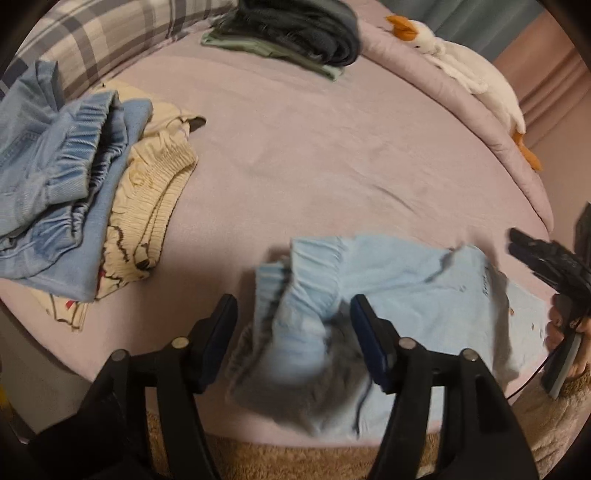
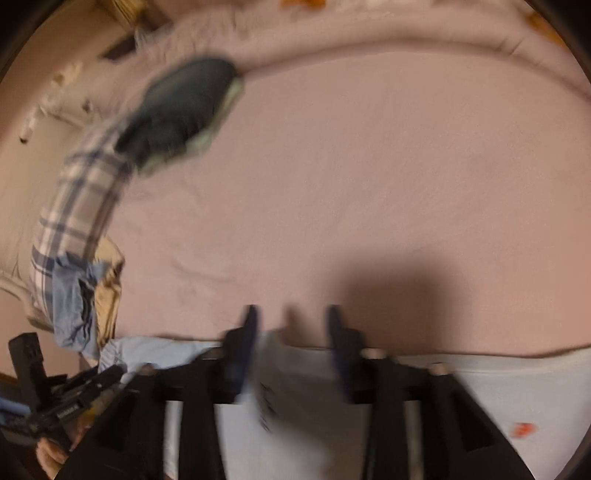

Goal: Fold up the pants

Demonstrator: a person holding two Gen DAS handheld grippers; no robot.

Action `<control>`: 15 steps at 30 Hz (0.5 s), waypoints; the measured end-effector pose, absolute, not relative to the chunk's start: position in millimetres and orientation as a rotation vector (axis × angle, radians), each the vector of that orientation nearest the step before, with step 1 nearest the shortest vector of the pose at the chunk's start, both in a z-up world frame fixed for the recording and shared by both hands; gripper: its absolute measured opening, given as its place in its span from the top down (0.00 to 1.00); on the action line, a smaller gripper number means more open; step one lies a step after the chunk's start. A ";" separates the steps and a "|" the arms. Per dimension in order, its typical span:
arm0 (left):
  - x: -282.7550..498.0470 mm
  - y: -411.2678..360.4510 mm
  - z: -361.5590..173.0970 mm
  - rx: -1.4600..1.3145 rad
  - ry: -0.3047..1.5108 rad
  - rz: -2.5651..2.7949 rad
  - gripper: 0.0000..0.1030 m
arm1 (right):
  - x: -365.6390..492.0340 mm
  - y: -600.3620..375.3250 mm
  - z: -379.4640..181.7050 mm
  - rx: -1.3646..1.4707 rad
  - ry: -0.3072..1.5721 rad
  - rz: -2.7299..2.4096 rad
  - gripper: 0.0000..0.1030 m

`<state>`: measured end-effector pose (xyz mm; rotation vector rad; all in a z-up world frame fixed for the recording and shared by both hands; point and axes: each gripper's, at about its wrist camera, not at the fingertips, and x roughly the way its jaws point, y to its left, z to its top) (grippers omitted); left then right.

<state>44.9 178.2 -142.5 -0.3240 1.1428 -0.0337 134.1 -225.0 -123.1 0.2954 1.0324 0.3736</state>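
Light blue pants (image 1: 406,288) lie on the pink bed near its front edge, the elastic waistband bunched at the left. My left gripper (image 1: 293,306) is open, its jaws either side of the waistband, not closed on it. My right gripper (image 2: 291,314) is open above the pants (image 2: 498,387), which show blurred as a pale blue sheet with a small red mark. The right gripper also shows at the right edge of the left wrist view (image 1: 546,258). The left gripper shows at the lower left of the right wrist view (image 2: 66,391).
A pile of blue and cream pants (image 1: 85,192) lies at the left. Dark and green folded clothes (image 1: 291,33) sit at the back. A white plush goose (image 1: 476,77) lies along the right edge. A plaid pillow (image 1: 92,37) is at the back left. Pink bedsheet (image 1: 314,147).
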 end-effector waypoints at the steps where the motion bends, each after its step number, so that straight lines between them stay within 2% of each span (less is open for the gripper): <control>1: 42.2 177.0 -142.2 -0.313 1.147 -0.030 0.28 | 127.5 -243.2 -118.7 0.317 1.015 0.339 0.41; 6: 25.6 171.6 -162.2 -0.364 1.209 -0.050 0.28 | 80.2 -361.4 -123.9 0.458 0.951 0.044 0.41; 10: 15.2 167.6 -171.9 -0.313 1.182 -0.012 0.41 | 37.5 -447.5 -154.1 0.560 0.940 -0.224 0.41; 15: 18.8 163.7 -170.9 -0.271 1.182 0.006 0.42 | -14.4 -525.9 -191.2 0.674 0.947 -0.513 0.41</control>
